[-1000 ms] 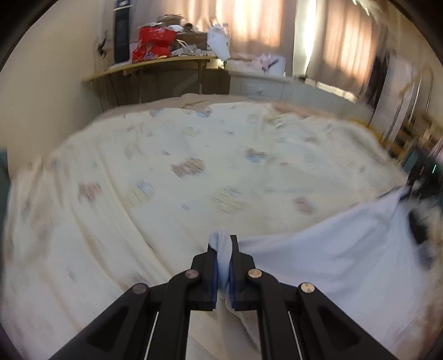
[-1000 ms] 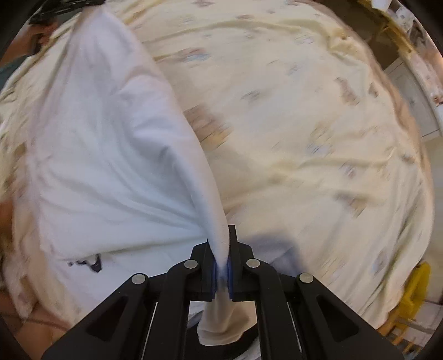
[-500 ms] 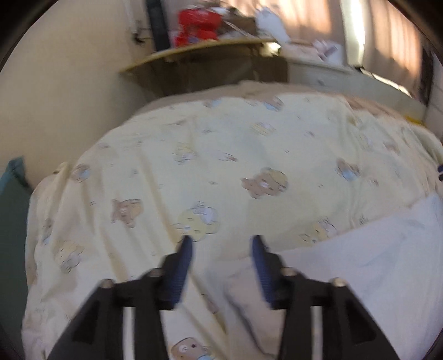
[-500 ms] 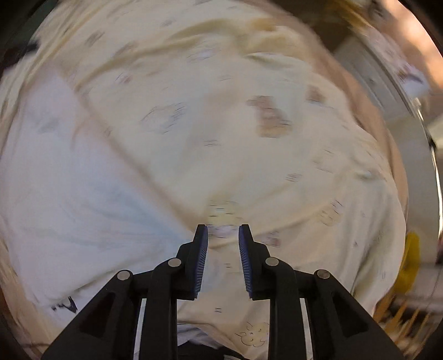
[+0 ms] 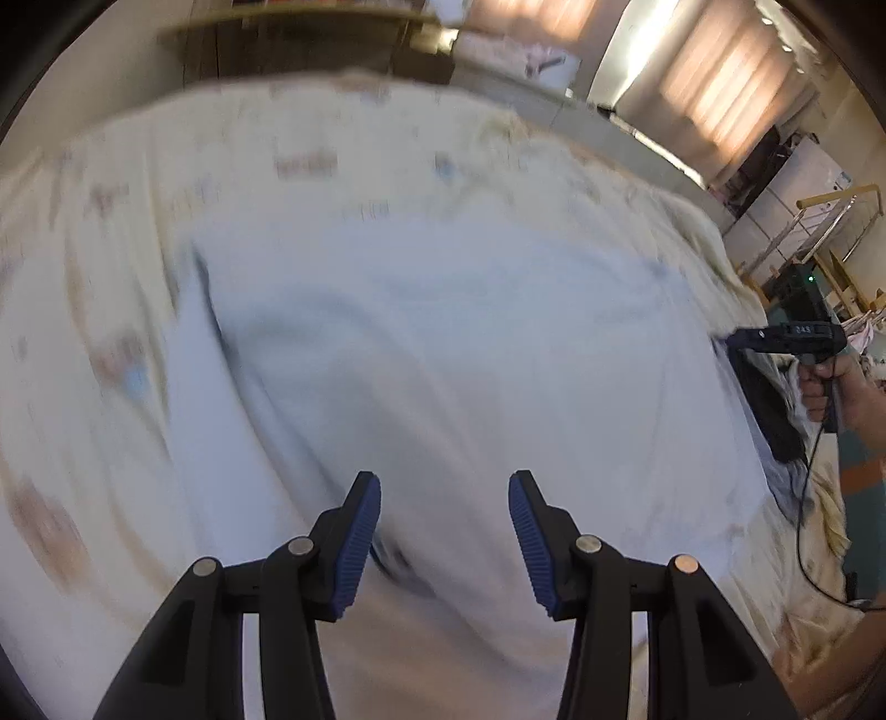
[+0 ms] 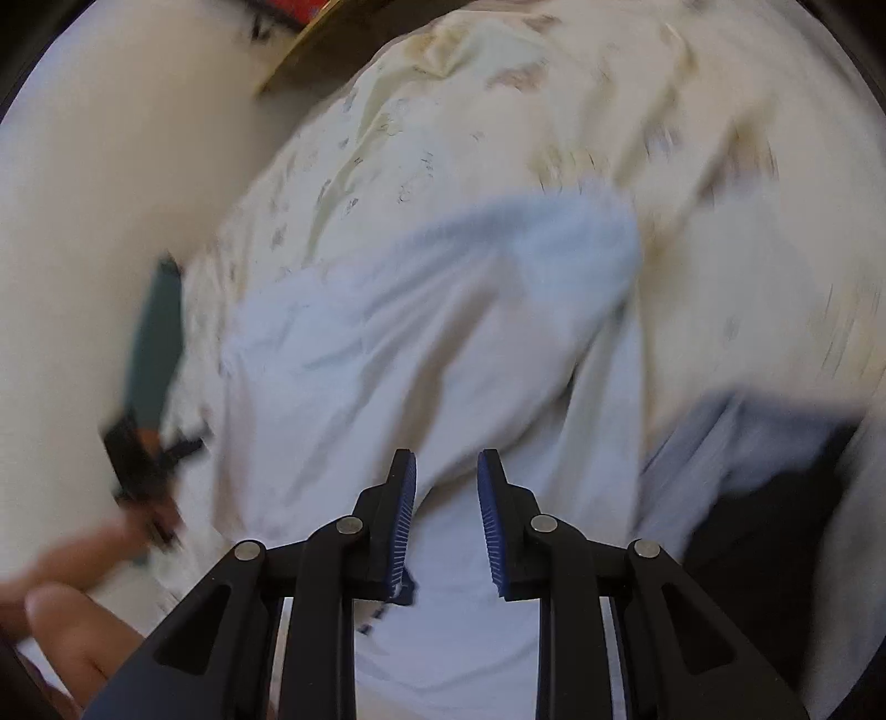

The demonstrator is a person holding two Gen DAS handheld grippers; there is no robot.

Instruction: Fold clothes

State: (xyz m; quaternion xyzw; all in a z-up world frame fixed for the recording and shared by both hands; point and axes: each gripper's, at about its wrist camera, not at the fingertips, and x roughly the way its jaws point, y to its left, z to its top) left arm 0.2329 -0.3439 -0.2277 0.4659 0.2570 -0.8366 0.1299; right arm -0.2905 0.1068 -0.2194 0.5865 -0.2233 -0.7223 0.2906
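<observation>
A white garment (image 5: pixel 443 343) lies spread on a cream bed sheet with a bear print (image 5: pixel 111 183). My left gripper (image 5: pixel 444 498) is open and empty, hovering over the garment's near part. My right gripper (image 6: pixel 446 487) is open and empty above the same garment (image 6: pixel 421 343). In the left wrist view the right gripper (image 5: pixel 786 338) shows at the far right, held in a hand beyond the garment's right edge. In the right wrist view the left gripper (image 6: pixel 138 454) shows blurred at the left. Both views are motion blurred.
A pile of dark and pale blue clothes (image 6: pixel 764 476) lies to the right of the garment; it also shows in the left wrist view (image 5: pixel 769 404). A wooden desk (image 5: pixel 310 33) and curtained windows (image 5: pixel 720 88) stand beyond the bed. A cable (image 5: pixel 814 531) trails from the right gripper.
Both grippers held the white garment lifted a second ago. They let go, the garment dropped flat on the bed, and both grippers now hover open over it.
</observation>
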